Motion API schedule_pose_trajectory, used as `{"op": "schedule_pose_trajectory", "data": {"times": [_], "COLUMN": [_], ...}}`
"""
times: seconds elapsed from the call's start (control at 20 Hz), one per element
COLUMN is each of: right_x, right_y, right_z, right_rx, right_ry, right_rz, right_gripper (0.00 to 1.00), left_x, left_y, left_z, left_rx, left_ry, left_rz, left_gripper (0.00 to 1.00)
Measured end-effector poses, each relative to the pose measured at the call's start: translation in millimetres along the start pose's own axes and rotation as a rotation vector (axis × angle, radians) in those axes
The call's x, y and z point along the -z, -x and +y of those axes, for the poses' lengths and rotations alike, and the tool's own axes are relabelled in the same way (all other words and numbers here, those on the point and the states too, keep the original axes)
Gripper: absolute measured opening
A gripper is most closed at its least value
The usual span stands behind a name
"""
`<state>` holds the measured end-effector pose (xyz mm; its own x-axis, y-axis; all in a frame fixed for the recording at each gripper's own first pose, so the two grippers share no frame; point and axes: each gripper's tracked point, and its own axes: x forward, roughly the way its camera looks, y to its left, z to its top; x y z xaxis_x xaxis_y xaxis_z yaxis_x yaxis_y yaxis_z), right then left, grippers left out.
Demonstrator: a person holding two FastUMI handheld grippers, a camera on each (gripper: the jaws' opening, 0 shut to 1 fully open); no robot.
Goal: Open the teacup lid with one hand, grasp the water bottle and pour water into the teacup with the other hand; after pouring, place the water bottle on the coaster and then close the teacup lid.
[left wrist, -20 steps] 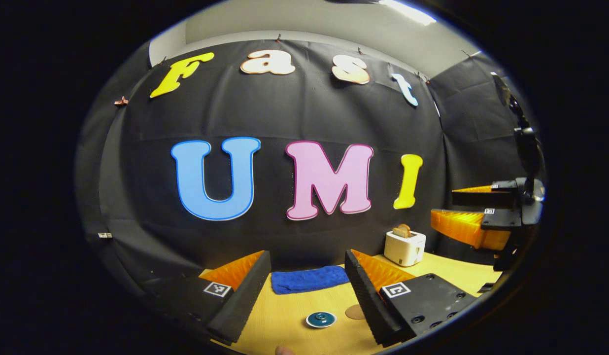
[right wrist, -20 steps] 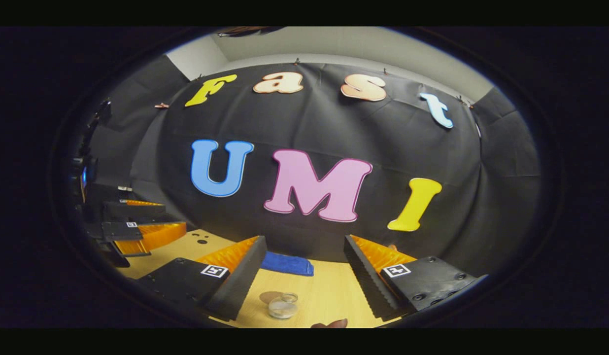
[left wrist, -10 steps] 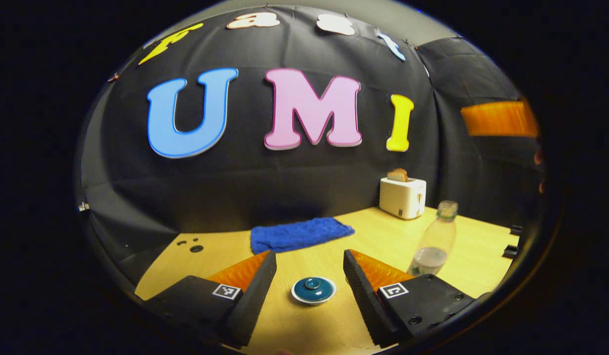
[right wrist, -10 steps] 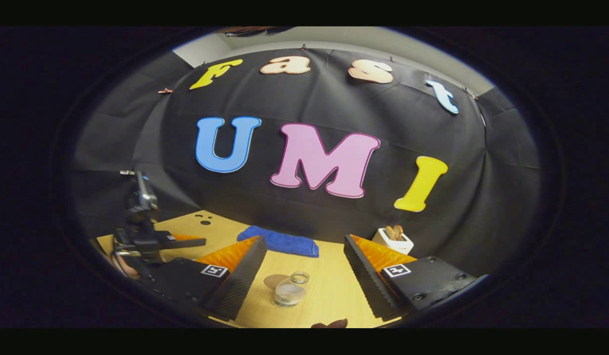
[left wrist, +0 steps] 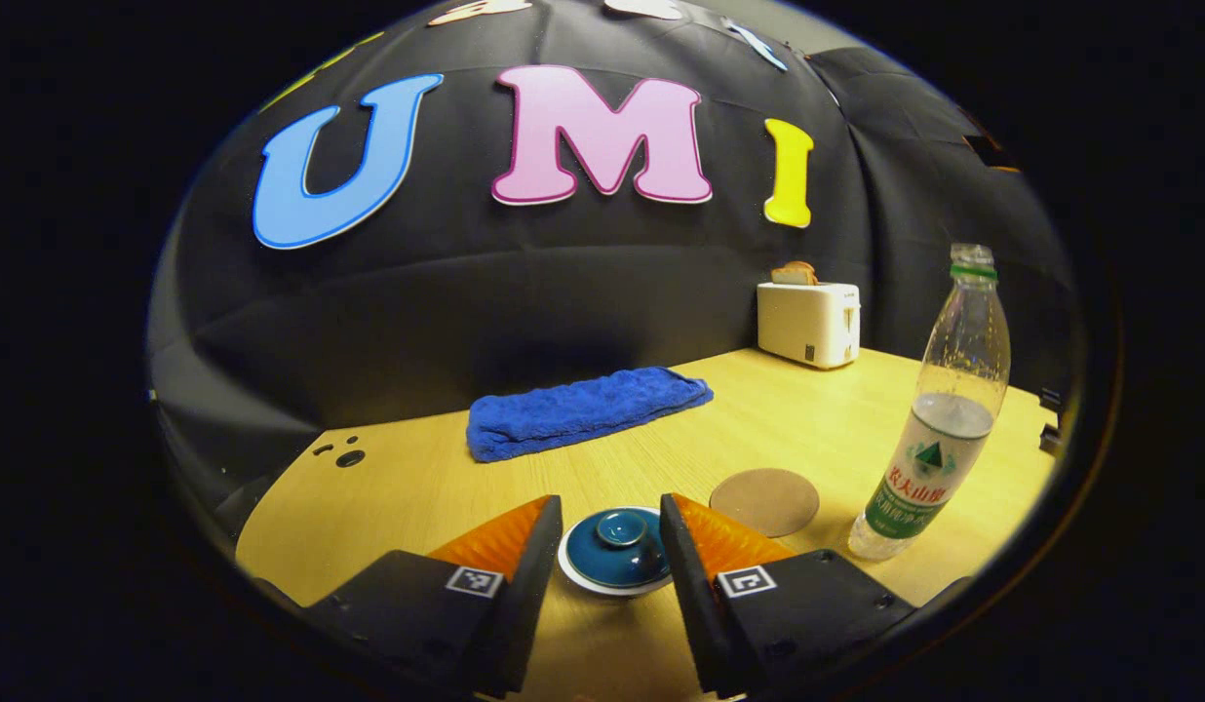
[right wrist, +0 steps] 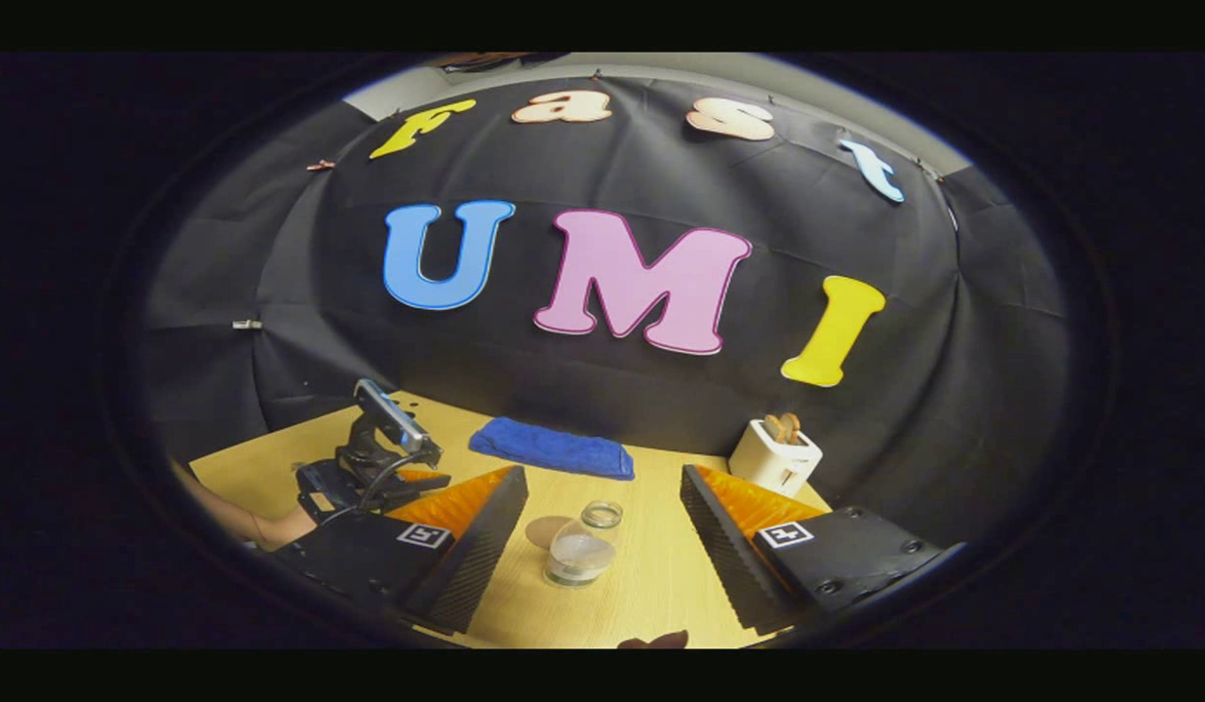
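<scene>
While the left gripper (left wrist: 610,546) hangs low over the wooden table (left wrist: 417,487), its left gripper view shows its fingers spread either side of the teacup lid (left wrist: 617,548) — close by, not pressing. The coaster (left wrist: 764,501) lies just right of the lid, the water bottle (left wrist: 939,419) upright beyond it, a blue towel (left wrist: 583,409) and white toaster (left wrist: 807,322) farther back.

In the right gripper view, the right gripper (right wrist: 602,546) is high, jaws wide apart — the bottle (right wrist: 578,551) stands below between them, untouched.

R gripper (right wrist: 602,517) open above bottle (right wrist: 580,551)
</scene>
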<state>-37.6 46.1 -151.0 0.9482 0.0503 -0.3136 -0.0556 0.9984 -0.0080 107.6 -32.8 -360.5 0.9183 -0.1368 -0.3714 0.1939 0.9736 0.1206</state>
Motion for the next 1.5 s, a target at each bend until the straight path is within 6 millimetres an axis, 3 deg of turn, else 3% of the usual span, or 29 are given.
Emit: {"op": "schedule_pose_trajectory", "data": {"times": [0.05,0.1,0.3,0.55,0.75,0.95,1.1,1.45,1.5], "right_x": [7,14,35,52,91,151,190,220,222], "right_y": [-2,-3,-4,-11,-18,-29,-41,-79,-83], "right_z": [0,1,3,0,6,20,29,28,29], "right_rx": [-0.001,0.000,-0.001,0.009,-0.013,-0.045,-0.052,-0.028,-0.030], "right_ry": [-0.004,-0.008,-0.020,-0.021,-0.044,-0.073,-0.114,-0.146,-0.152], "right_rz": [0.013,0.028,0.072,0.093,0.132,0.205,0.258,0.265,0.265], "right_gripper": [0.98,0.98,0.98,0.98,0.98,0.98,0.98,0.98,0.98], "left_x": [1,2,10,9,3,-22,-44,-75,-76], "left_y": [-3,-6,-12,-12,-9,3,21,66,70], "left_z": [-2,-3,-6,-4,-6,-4,11,42,45], "left_rx": [0.006,0.010,0.009,-0.003,0.002,0.007,-0.026,-0.063,-0.070], "left_ry": [0.002,0.005,0.005,-0.002,-0.019,0.050,0.086,0.096,0.102], "left_rz": [-0.001,0.000,0.016,0.010,0.008,-0.001,-0.016,-0.036,-0.036], "left_gripper": [0.45,0.51,0.48,0.34,0.31,0.31,0.31,0.30,0.27]}}
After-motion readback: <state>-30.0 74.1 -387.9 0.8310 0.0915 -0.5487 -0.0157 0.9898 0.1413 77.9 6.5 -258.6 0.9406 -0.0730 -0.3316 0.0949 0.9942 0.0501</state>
